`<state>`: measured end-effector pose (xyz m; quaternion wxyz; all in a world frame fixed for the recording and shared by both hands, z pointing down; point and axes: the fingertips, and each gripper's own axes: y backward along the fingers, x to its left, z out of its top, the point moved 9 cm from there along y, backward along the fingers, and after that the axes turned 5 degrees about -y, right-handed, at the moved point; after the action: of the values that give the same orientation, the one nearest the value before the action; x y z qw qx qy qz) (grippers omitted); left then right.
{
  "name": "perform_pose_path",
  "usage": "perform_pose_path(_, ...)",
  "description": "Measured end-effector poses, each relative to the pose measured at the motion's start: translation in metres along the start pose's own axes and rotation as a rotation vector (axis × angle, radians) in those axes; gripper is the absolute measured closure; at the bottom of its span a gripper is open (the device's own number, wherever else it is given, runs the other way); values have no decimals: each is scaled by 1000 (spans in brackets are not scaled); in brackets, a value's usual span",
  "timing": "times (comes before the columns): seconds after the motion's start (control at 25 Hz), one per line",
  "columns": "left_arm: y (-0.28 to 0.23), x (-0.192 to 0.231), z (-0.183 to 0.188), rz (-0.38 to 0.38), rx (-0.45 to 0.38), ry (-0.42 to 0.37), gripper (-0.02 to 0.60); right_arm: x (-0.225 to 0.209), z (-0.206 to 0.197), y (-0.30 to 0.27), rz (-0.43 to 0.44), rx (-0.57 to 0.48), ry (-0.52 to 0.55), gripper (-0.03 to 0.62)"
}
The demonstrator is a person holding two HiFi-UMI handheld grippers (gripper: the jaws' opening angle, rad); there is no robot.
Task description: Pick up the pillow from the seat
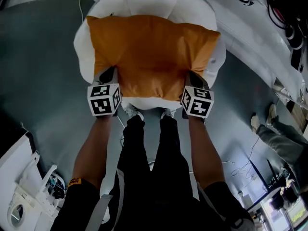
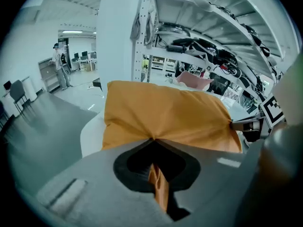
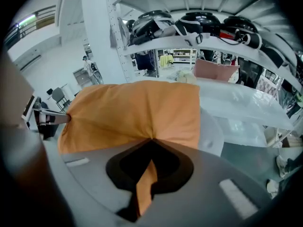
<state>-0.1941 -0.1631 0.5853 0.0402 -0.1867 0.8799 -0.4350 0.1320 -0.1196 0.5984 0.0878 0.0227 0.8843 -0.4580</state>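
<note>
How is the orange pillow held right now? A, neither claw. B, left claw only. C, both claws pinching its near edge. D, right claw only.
C: the left claw and right claw are each shut on the pillow, pinching fabric at its near edge.

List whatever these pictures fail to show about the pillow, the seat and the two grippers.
- Head view: the pillow covers the middle of the seat; whether it rests there or hangs clear cannot be told.
- Head view: the jaws of the left gripper and right gripper are hidden under their own bodies.
- Left gripper view: the distant person is too small to make out.
</note>
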Motion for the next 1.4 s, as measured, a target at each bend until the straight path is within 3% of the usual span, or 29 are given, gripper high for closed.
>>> perform_pose_path(0.48,112,-27,52,-12,-106,27,581,13,49,119,7,-85,-4,588)
perform_pose_path(0.88,194,-27,96,0,-190,57,581,37,100,194,64,-152,57,588)
perform_pose_path(1.4,302,-58,113,73,-317,96,581,47,137,292,169,-265,156,588)
